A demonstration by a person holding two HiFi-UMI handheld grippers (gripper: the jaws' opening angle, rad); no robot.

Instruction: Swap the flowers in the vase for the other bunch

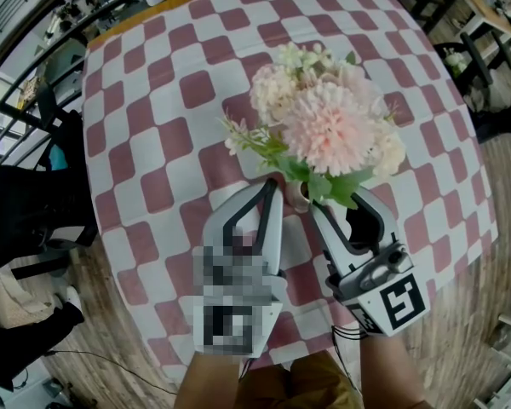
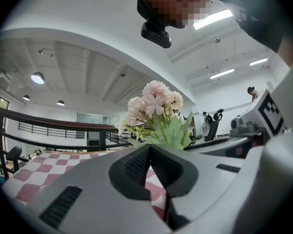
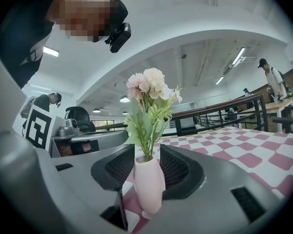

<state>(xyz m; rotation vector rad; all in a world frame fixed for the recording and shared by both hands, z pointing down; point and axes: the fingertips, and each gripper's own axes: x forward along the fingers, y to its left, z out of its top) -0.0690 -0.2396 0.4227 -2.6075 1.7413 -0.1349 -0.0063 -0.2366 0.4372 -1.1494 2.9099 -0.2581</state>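
Note:
A bunch of pink and cream flowers (image 1: pixel 328 126) stands in a small pale pink vase (image 1: pixel 296 193) near the front of the checked table. My right gripper (image 1: pixel 319 201) is shut on the vase (image 3: pixel 147 184), its pads (image 3: pixel 180 169) pressing both sides of the body while the green stems rise above them to the flowers (image 3: pixel 149 89). Just left of the vase neck, my left gripper (image 1: pixel 274 186) is shut; its pads (image 2: pixel 136 165) meet with nothing between them. The flowers (image 2: pixel 154 101) rise just beyond its tips. No second bunch is in view.
The table (image 1: pixel 153 143) has a red-and-white checked cloth and stretches away from me. Black chairs and a seated person's legs (image 1: pixel 25 211) are at its left edge. More chairs (image 1: pixel 477 58) stand at the far right on a wooden floor.

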